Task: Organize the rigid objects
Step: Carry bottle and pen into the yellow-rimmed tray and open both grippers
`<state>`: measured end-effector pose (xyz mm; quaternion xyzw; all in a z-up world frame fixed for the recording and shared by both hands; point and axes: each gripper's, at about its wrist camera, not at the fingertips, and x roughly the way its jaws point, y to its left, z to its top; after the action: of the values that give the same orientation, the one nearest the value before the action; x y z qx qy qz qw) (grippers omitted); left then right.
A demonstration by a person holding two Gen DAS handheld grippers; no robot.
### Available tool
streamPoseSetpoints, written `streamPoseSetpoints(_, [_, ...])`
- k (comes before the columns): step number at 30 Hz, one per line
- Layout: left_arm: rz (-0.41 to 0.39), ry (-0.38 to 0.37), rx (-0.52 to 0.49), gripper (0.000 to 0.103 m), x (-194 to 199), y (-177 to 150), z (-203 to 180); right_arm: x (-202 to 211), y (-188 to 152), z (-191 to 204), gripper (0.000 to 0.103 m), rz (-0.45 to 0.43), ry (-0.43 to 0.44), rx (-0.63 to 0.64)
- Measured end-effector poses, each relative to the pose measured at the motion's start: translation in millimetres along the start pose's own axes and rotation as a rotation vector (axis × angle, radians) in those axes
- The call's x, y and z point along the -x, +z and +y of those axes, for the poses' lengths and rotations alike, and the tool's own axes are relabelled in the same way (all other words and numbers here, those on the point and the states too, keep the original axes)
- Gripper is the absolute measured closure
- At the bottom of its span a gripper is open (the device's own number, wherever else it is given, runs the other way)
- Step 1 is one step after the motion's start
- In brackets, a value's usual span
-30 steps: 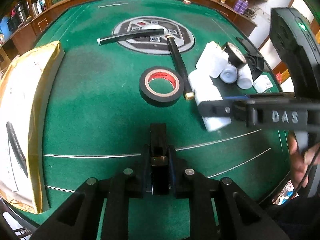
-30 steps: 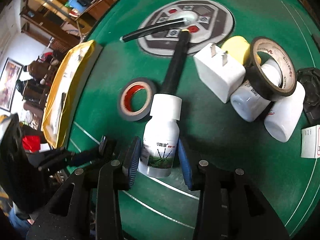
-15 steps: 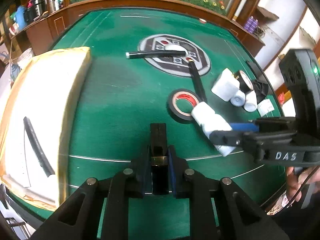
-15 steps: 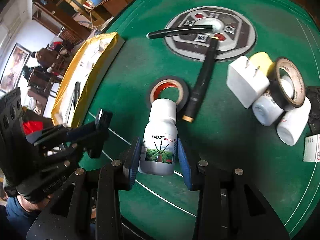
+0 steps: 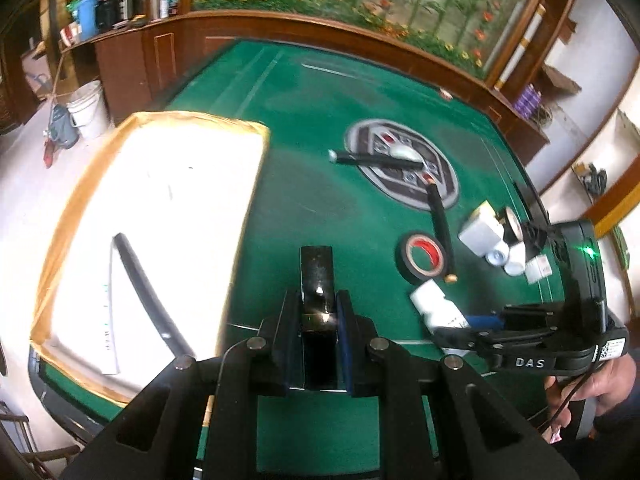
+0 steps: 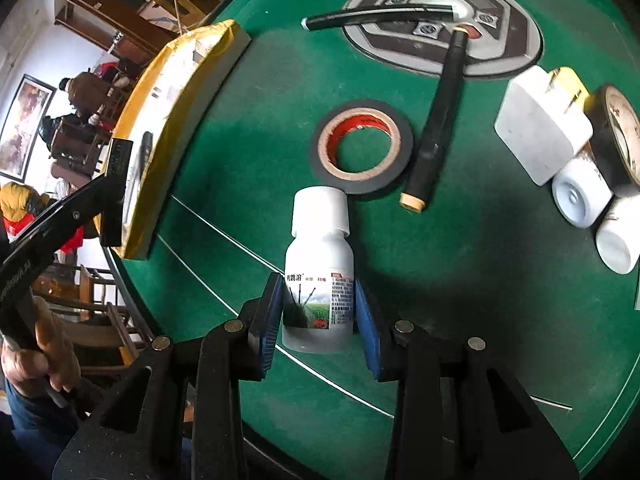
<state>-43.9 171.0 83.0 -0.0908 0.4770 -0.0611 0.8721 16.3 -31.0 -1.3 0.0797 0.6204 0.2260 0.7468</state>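
My right gripper point(image 6: 318, 312) is shut on a white labelled bottle point(image 6: 320, 272) and holds it above the green table; the bottle also shows in the left wrist view point(image 5: 436, 310). My left gripper point(image 5: 318, 320) is shut on a black rectangular block point(image 5: 317, 276), held above the table beside the yellow-edged box point(image 5: 160, 216). A black tape roll with a red core point(image 6: 362, 146) and a black rod point(image 6: 438, 120) lie on the table just beyond the bottle.
A white plug adapter point(image 6: 540, 136), another tape roll point(image 6: 618, 136) and two white bottles point(image 6: 580, 196) lie at the right. A second black rod point(image 6: 376, 14) rests on the round centre panel point(image 6: 444, 20). A black strip point(image 5: 148, 288) lies in the box.
Both grippers have risen and drawn back toward the near table edge with their loads. The box now fills more of the left wrist view.
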Motion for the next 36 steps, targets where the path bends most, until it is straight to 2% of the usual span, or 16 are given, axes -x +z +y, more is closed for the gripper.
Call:
streamPoseSetpoints(7, [-0.03, 0.048, 0.077, 0.087, 14, 7, 47, 16, 20, 37, 0.068, -0.06, 0.112, 0.043])
streamPoseSetpoints(10, [-0.025, 0.071, 0.118, 0.087, 15, 6, 71, 21, 35, 66, 0.068, -0.076, 0.145, 0.091])
streamPoseSetpoints(17, [0.02, 0.099, 0.173, 0.087, 3, -5, 109, -2, 71, 134, 0.068, -0.073, 0.192, 0.186])
streamPoseSetpoints(27, [0.064, 0.1, 0.186, 0.087, -9, -14, 132, -60, 105, 198, 0.068, -0.04, 0.137, 0.275])
streamPoseSetpoints(36, [0.096, 0.092, 0.197, 0.087, -18, -16, 138, -90, 112, 205, 0.068, -0.008, 0.093, 0.279])
